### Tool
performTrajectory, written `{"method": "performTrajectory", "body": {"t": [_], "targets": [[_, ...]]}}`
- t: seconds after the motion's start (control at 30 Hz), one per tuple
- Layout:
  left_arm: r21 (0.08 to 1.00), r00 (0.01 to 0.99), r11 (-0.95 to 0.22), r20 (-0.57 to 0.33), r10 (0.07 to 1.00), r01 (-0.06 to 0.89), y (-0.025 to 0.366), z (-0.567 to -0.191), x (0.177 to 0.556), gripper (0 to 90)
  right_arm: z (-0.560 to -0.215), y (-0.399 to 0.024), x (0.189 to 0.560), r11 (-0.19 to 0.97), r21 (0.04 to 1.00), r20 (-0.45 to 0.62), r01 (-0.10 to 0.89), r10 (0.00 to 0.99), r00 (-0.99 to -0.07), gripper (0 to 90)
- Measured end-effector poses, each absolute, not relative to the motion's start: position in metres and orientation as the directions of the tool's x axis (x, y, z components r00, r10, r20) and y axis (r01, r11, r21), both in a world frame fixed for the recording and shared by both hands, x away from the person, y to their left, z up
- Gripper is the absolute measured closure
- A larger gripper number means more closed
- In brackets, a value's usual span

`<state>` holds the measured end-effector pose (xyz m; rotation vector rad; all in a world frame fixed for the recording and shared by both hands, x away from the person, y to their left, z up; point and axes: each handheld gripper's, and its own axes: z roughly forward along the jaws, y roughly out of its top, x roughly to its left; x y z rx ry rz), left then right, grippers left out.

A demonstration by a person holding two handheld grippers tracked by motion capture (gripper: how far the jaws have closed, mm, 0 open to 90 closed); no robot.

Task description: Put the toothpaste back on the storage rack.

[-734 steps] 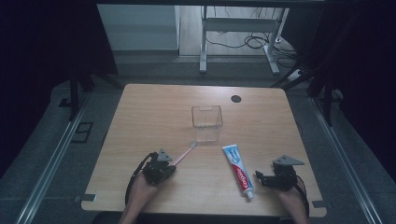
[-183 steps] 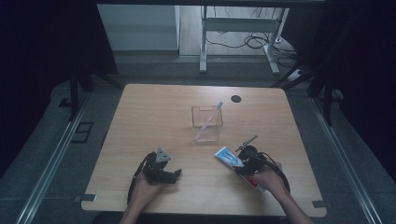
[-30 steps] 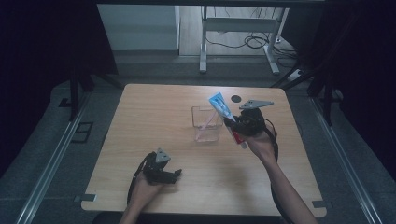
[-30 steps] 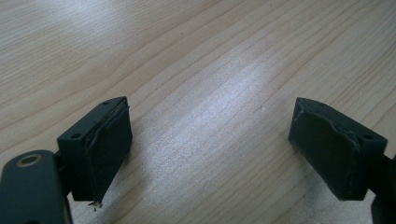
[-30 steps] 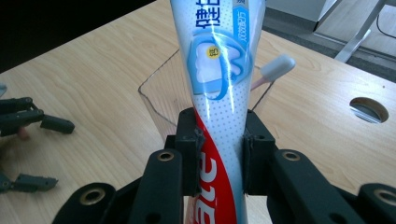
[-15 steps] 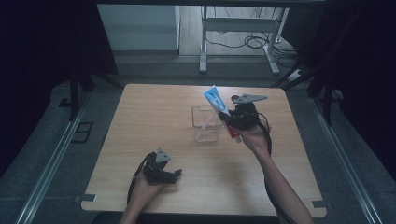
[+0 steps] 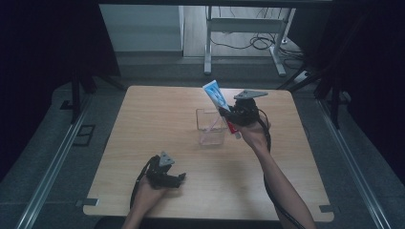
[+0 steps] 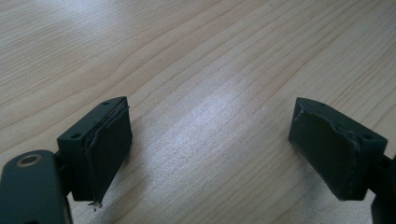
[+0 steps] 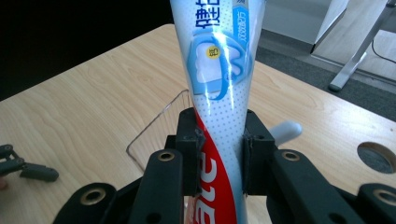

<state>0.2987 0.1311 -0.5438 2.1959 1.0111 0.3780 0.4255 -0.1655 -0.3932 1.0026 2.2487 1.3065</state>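
Note:
My right gripper [image 7: 230, 117] is shut on a toothpaste tube [image 7: 216, 95], held up above the right rim of a clear plastic container [image 7: 210, 128]. The tube tilts, with its blue-and-white flat end up and to the left and its red cap end down. In the right gripper view the two jaws press the tube [image 9: 219, 93] from both sides, with the container rim [image 9: 154, 126] just behind. A toothbrush [image 7: 216, 123] leans inside the container, and its handle end [image 9: 286, 130] pokes out. My left gripper [image 7: 177, 179] rests open near the table's front edge, nothing between its jaws [image 8: 210, 149].
The wooden table [image 7: 143, 124] has a round cable hole [image 9: 376, 156] at its far right. Beyond the far edge are grey floor and a metal desk frame [image 7: 207, 47] with cables. Dark curtains flank both sides.
My right gripper has carried the toothpaste tube a little to the left and slightly up, closer over the container. The left gripper has stayed still.

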Motion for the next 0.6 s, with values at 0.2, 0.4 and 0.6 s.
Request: {"method": "performTrajectory", "body": {"t": [0.2, 0.4, 0.6], "targets": [[0.687, 0.657, -0.468, -0.019, 0.754, 0.557, 0.131, -0.544, 0.299, 13.4, -0.391, -0.158, 0.433, 0.326, 0.863, 0.033, 0.386, 0.726, -0.687, 72.7], [0.688, 0.655, -0.464, -0.022, 0.755, 0.558, 0.131, -0.544, 0.299, 13.4, -0.390, -0.150, 0.441, 0.319, 0.869, 0.033, 0.379, 0.726, -0.687, 72.7], [0.687, 0.655, -0.465, -0.021, 0.755, 0.558, 0.131, -0.544, 0.299, 13.4, -0.390, -0.143, 0.448, 0.305, 0.875, 0.042, 0.375, 0.726, -0.687, 72.7]]}}
